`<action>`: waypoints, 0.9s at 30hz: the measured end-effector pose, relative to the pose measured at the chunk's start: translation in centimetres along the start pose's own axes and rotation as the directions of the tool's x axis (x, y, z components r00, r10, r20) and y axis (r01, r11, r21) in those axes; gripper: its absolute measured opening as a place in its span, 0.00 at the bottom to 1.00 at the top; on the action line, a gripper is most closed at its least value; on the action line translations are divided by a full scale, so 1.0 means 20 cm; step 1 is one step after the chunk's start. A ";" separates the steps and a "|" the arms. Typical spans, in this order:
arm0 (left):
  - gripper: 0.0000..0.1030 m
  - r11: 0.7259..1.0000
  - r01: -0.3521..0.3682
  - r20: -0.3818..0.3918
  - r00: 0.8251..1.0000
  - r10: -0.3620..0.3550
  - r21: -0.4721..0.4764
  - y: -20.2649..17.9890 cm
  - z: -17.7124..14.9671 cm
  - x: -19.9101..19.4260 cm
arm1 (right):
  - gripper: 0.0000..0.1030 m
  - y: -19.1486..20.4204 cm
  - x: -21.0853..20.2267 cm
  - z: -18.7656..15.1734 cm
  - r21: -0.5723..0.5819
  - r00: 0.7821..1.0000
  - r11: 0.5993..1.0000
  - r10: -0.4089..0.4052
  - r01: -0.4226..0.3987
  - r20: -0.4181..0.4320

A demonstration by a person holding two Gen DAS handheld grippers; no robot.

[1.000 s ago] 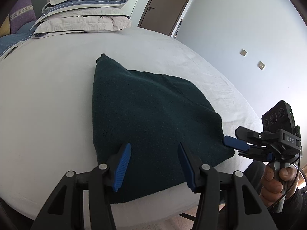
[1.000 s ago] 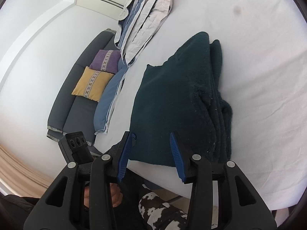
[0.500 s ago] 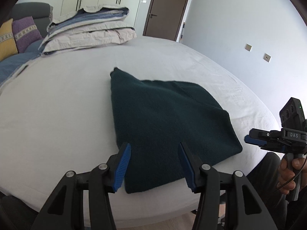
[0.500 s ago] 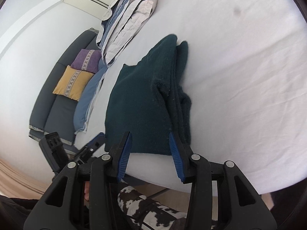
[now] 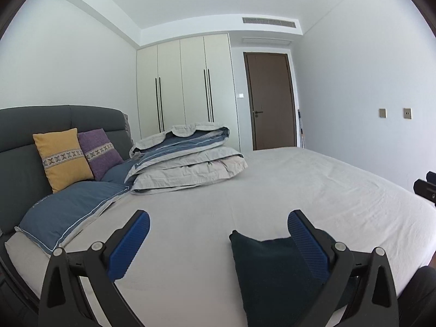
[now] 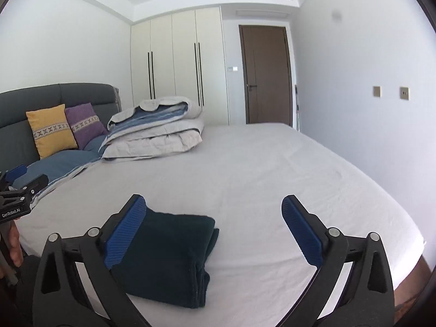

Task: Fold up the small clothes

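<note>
A dark green folded garment (image 5: pixel 272 275) lies flat near the front edge of the white bed (image 5: pixel 313 190). In the right wrist view its stacked folded layers (image 6: pixel 169 250) show along the right side. My left gripper (image 5: pixel 218 218) hovers above and behind the garment, jaws opening wide, nothing pressed between the blue pads (image 5: pixel 128 245). My right gripper (image 6: pixel 214 201) also hangs above the bed with jaws opening wide and empty; the garment sits below its left finger. Each gripper shows at the edge of the other's view: the left gripper (image 6: pixel 21 193), the right gripper (image 5: pixel 425 188).
A folded grey and blue duvet (image 5: pixel 185 158) lies at the back of the bed. Blue pillows (image 5: pixel 68 207), a yellow cushion (image 5: pixel 62 158) and a purple cushion (image 5: pixel 99 151) lean on the grey headboard (image 5: pixel 16 141). A wardrobe (image 5: pixel 185 87) and brown door (image 5: pixel 269 100) stand behind.
Both grippers have risen and tilted up from the garment toward the room. Their jaws have spread much wider. The right view has rolled upright. The garment stays folded on the bed.
</note>
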State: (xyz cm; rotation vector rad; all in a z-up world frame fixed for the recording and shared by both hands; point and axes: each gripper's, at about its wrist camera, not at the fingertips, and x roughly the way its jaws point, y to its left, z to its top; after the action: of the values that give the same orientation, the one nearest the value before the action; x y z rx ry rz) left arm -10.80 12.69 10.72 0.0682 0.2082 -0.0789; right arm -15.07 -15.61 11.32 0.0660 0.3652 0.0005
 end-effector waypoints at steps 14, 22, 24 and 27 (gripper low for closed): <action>1.00 0.999 -0.004 -0.289 0.957 -0.008 -0.044 -0.08 -0.09 0.09 | 0.99 0.17 0.05 -0.01 -0.007 0.981 1.000 0.004 -0.005 -0.195; 1.00 0.998 -0.016 -0.412 0.911 -0.008 -0.056 -0.08 -0.20 0.17 | 0.99 0.16 0.21 -0.12 0.010 0.931 0.997 -0.067 0.076 -0.358; 1.00 0.998 -0.024 -0.434 0.901 -0.003 -0.057 -0.08 -0.23 0.20 | 0.99 0.14 0.26 -0.16 0.025 0.910 0.995 -0.077 0.095 -0.407; 1.00 0.996 -0.026 -0.482 0.876 -0.017 -0.083 -0.06 -0.28 0.24 | 0.99 0.12 0.32 -0.22 0.040 0.880 0.991 -0.094 0.127 -0.466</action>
State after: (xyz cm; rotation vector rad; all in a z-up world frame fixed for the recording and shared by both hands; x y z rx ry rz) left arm -7.36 11.63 4.24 -0.0004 0.7144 -0.0468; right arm -10.65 -12.82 5.13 0.1146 0.8509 -0.1120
